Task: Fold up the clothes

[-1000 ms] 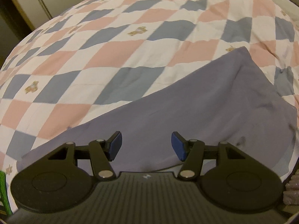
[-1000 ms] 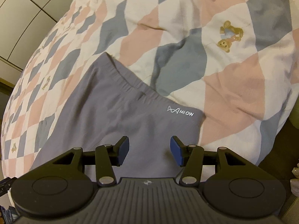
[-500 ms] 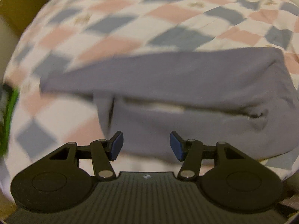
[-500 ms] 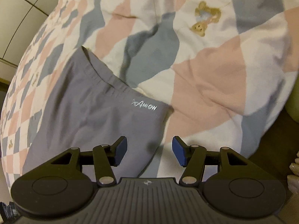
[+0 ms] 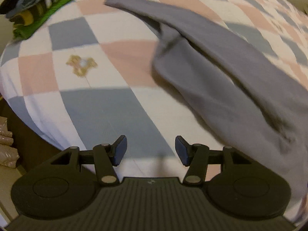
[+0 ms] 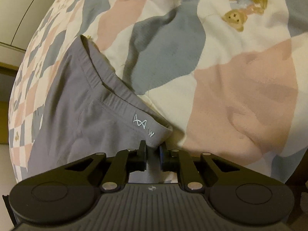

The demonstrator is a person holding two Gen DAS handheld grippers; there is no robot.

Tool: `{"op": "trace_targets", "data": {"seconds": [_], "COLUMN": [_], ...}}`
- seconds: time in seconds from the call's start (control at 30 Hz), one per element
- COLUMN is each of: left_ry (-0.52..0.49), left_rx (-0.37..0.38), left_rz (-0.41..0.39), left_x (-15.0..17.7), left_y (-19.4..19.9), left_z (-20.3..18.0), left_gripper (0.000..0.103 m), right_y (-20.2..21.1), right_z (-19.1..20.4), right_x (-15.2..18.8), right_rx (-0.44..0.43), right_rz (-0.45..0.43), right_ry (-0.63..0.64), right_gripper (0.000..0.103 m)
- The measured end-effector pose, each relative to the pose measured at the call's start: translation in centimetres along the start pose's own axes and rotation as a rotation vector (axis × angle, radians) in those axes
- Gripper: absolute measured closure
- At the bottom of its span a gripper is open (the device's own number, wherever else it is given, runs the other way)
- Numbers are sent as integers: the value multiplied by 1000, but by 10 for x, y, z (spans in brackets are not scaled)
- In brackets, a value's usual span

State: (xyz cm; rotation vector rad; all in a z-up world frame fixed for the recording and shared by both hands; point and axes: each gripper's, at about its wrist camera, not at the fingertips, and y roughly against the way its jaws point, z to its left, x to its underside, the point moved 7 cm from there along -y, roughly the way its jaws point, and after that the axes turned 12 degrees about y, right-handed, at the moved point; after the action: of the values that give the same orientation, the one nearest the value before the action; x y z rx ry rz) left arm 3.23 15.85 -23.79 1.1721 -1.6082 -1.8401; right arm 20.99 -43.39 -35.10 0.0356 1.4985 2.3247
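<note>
Grey pants [image 6: 77, 111] lie on a checkered bedspread [image 6: 240, 100]. In the right wrist view their elastic waistband [image 6: 119, 98] runs diagonally, with a white logo near its corner. My right gripper [image 6: 153, 150] is shut on that waistband corner. The left wrist view shows the pants' legs [image 5: 221, 73] stretching from upper left to lower right, one leg lying partly over the other. Left of the legs, my left gripper [image 5: 150, 150] is open over bare bedspread [image 5: 100, 107], with nothing between its fingers.
A stack of folded clothes [image 5: 38, 5], green and dark striped, sits at the bed's far left corner. The bed's edge [image 5: 25, 111] drops to a dark floor at the left. A cabinet [image 6: 23, 9] stands beyond the bed.
My right gripper has moved down to the waistband corner and shut on it. My left gripper has swung left, off the pants, to the bed's edge near the leg ends.
</note>
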Motion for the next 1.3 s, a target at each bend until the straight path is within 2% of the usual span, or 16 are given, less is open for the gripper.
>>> {"op": "trace_targets", "data": {"seconds": [0.03, 0.2, 0.37, 0.43, 0.47, 0.5, 0.53, 0.57, 0.67, 0.8, 0.93, 1.0, 1.07, 1.2, 1.27, 1.3], "left_ry": [-13, -132, -227, -257, -277, -297, -305, -310, -246, -47, -51, -117, -192, -251, -255, -230], "left_rx": [-10, -21, -21, -11, -8, -5, 4, 14, 30, 3, -22, -36, -38, -98, -117, -89], "left_rz": [-23, -93, -92, -75, -63, -50, -41, -33, -113, -191, -260, -242, -205, -12, 5, 4], "left_x": [-12, -72, -116, -120, -122, -125, -125, -125, -132, -148, -177, -193, -203, -188, -178, -175], "left_y": [-4, -38, -88, -104, -113, -121, -123, -124, -87, 4, 80, 69, 39, -67, -83, -80], "left_z": [-1, -22, -43, -49, -52, -55, -56, -57, -41, 12, 28, 6, -23, -63, -64, -60], "left_gripper": [52, 49, 49, 54, 73, 86, 99, 100, 99, 99, 98, 87, 61, 60, 59, 56], "right_y": [1, 2, -8, -10, -11, -10, -6, -1, 20, 48, 66, 68, 63, 50, 45, 43], "right_z": [1, 4, 12, 17, 18, 20, 21, 22, 30, 44, 65, 73, 77, 77, 76, 75], "right_x": [-1, -1, 6, 8, 9, 9, 9, 8, 5, -3, -17, -25, -30, -28, -25, -24], "right_rx": [4, 16, 44, 64, 71, 76, 78, 81, 68, 23, -54, -63, -47, -15, 5, 9], "right_rz": [4, 3, -24, -44, -53, -66, -87, -110, -174, -222, -255, -266, -257, -229, -219, -217], "right_ry": [1, -32, -89, -83, -79, -83, -90, -95, -97, -86, -51, -28, -21, -29, -25, -28], "right_gripper": [90, 67, 59, 75, 89, 97, 97, 99, 100, 101, 102, 102, 101, 100, 99, 98]}}
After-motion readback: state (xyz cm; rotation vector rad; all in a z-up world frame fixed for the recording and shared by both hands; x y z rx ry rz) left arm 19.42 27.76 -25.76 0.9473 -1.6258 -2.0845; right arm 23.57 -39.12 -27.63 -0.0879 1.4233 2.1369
